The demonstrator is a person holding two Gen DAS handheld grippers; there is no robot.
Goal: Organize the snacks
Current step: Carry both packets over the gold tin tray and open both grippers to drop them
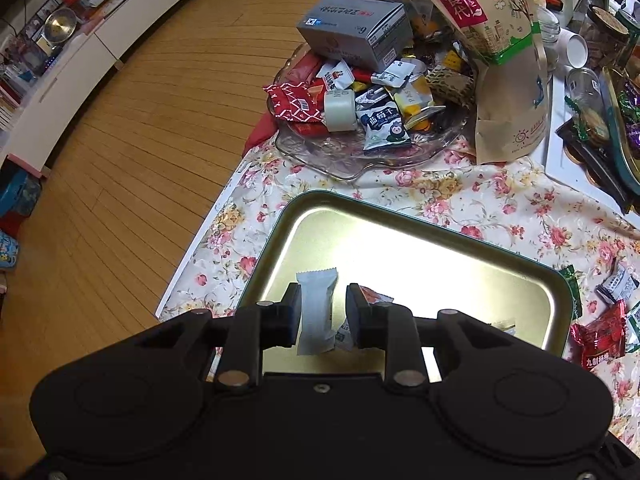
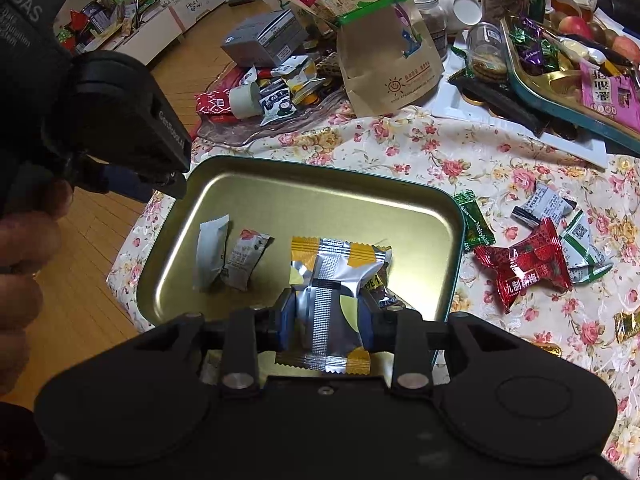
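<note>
A gold tin tray (image 1: 400,256) (image 2: 320,200) with a green rim lies on the flowered tablecloth. My left gripper (image 1: 323,295) hangs over its near left corner, open, and a white packet (image 1: 316,312) (image 2: 211,252) shows between its fingers, leaning in the tray against a small red-and-white packet (image 1: 372,296) (image 2: 246,258). My right gripper (image 2: 330,305) is shut on a puffy silver-and-yellow packet (image 2: 334,276) above the tray's front edge. A brown packet (image 2: 382,292) lies partly hidden just behind it.
Loose candies lie right of the tray: a red one (image 2: 524,270) (image 1: 600,336), a green one (image 2: 474,220), white ones (image 2: 544,204). Behind stand a glass dish (image 1: 352,160) of snacks, a grey box (image 1: 356,32), a kraft bag (image 1: 504,80) and a second tray (image 2: 568,114). A hand (image 2: 20,264) holds the left gripper's housing (image 2: 120,120).
</note>
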